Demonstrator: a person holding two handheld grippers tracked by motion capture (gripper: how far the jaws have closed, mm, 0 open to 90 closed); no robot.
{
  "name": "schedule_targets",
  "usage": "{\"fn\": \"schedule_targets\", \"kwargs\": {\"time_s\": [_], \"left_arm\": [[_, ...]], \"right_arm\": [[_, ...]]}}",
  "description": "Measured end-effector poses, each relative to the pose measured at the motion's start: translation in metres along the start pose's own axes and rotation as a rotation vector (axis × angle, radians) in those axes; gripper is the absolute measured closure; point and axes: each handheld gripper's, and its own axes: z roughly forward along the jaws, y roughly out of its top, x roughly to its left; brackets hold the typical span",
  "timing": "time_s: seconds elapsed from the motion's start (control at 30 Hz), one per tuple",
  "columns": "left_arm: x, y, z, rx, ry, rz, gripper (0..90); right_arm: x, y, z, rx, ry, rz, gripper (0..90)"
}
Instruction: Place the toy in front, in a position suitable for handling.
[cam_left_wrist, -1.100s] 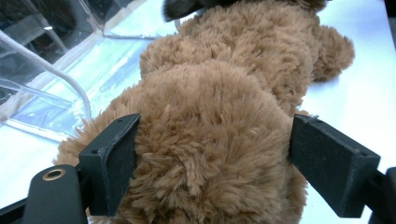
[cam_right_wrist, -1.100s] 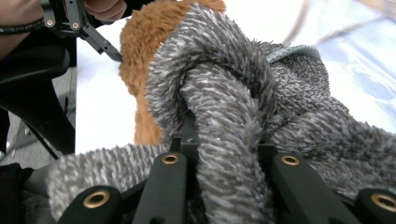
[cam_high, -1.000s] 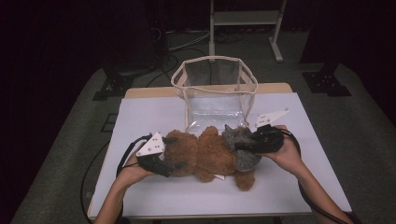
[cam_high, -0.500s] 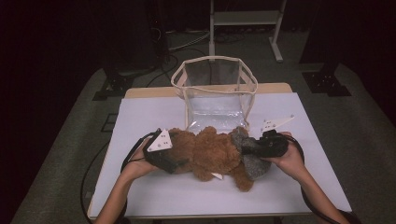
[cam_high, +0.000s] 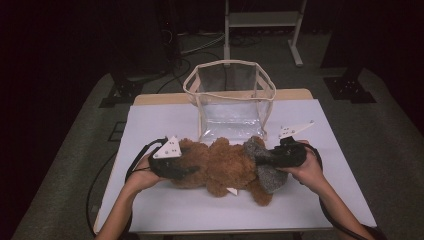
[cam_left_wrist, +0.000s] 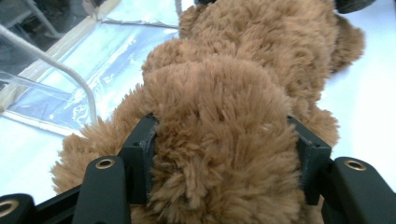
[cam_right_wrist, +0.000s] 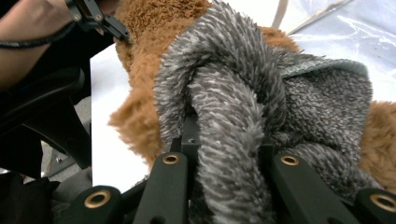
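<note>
Teddy bear (cam_high: 220, 167) lies across the white table (cam_high: 160, 210) just before the clear bag (cam_high: 231, 100), with bare room toward the near edge. Brown, shaggy, wearing perhaps a grey scarf (cam_right_wrist: 261, 93). Left gripper (cam_left_wrist: 219, 154), jaws just closed, pinches its brown fur; right gripper (cam_right_wrist: 224, 158) pinches the scarf.

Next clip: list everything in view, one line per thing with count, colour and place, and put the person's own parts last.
Plush bear: one, brown, lying across the near middle of the sheet, between the two claws.
Plush fabric: one piece, grey, at the bear's right end.
Bag: one, clear with a cream rim, open, standing just behind the bear.
Sheet: one, white, covering the tabletop.
Table: one, light wood, edge showing behind the sheet.
Frame: one, pale, on the floor behind.
Left claw: one, black, has just been closing, now shut on the brown plush.
Right claw: one, black, shut on the grey plush.
Hands: two, holding the claws.
</note>
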Motion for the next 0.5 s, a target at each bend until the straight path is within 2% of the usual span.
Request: {"fn": "schedule_targets", "kwargs": {"time_s": [0.13, 0.23, 0.3, 0.37, 0.47, 0.5], "left_arm": [[-0.003, 0.003, -0.012, 0.026, -0.021, 0.011, 40.7], [-0.003, -0.002, -0.013, 0.041, -0.001, 0.013, 36.8], [-0.002, -0.005, -0.012, 0.014, 0.004, 0.003, 31.1], [-0.001, -0.006, -0.012, -0.031, 0.023, 0.01, 22.5], [-0.001, -0.008, -0.007, -0.013, 0.04, 0.017, 9.5], [-0.001, -0.01, -0.003, 0.002, 0.033, 0.015, 8.2]], "right_arm": [[0.005, 0.003, 0.003, 0.008, 0.003, -0.02, 74.1], [0.004, 0.003, 0.005, 0.009, -0.002, -0.025, 74.2], [0.003, 0.002, 0.005, 0.008, -0.016, -0.028, 74.2], [0.002, 0.001, 0.004, 0.018, -0.035, -0.028, 74.2], [-0.002, -0.005, 0.003, 0.038, -0.073, -0.022, 74.2], [-0.004, -0.008, 0.002, 0.039, -0.074, -0.013, 74.2]]}}
